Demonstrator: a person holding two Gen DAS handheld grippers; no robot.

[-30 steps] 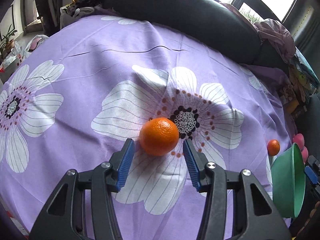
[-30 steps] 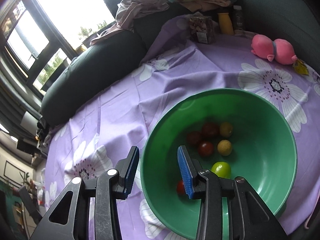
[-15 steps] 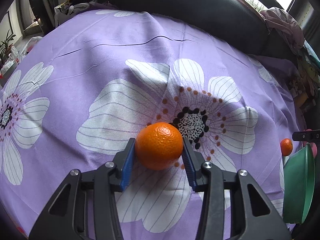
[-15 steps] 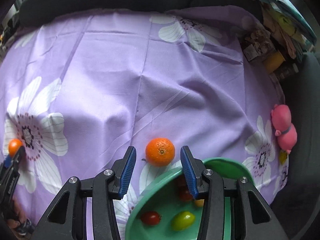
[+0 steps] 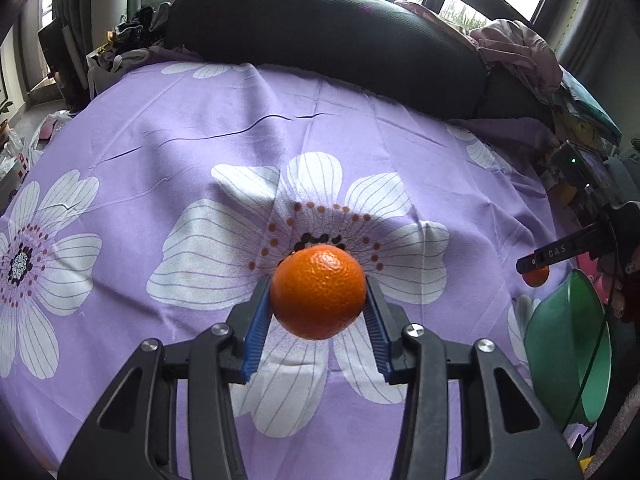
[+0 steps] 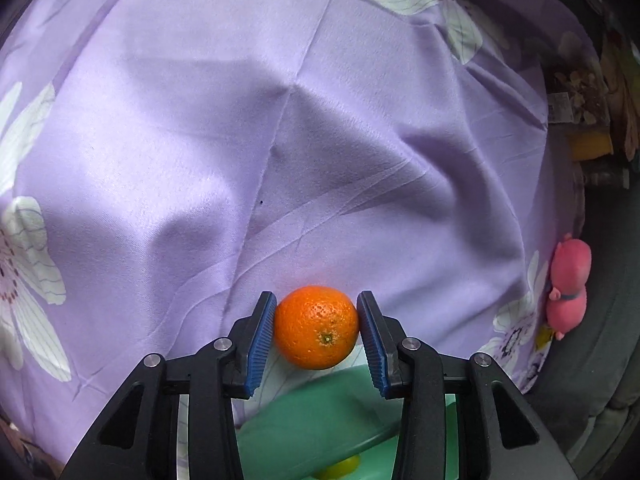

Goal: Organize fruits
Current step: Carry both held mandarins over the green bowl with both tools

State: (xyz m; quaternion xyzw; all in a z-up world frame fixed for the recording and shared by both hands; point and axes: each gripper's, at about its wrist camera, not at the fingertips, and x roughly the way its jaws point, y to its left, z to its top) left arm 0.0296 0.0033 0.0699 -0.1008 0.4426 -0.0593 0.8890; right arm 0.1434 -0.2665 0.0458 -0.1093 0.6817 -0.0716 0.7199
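Note:
My left gripper (image 5: 318,300) is shut on a large orange (image 5: 318,293) and holds it above the purple flowered cloth (image 5: 200,140). My right gripper (image 6: 316,322) has its blue pads either side of a second orange (image 6: 317,327) that lies on the cloth just beyond the green bowl's rim (image 6: 320,420); narrow gaps show at both pads. In the left wrist view the right gripper's finger (image 5: 560,252) reaches over that orange (image 5: 535,277) next to the green bowl (image 5: 568,344). A yellow-green fruit (image 6: 340,468) shows inside the bowl.
A dark sofa back (image 5: 320,36) runs behind the cloth. A pink plush pig (image 6: 568,288) lies at the right edge. Clothes and packets (image 5: 520,52) pile up at the back right. A yellow bottle (image 6: 590,146) stands at the far right.
My left gripper has closed on the large orange and lifted it off the cloth. My right gripper has moved from over the bowl down to the small orange, now between its pads.

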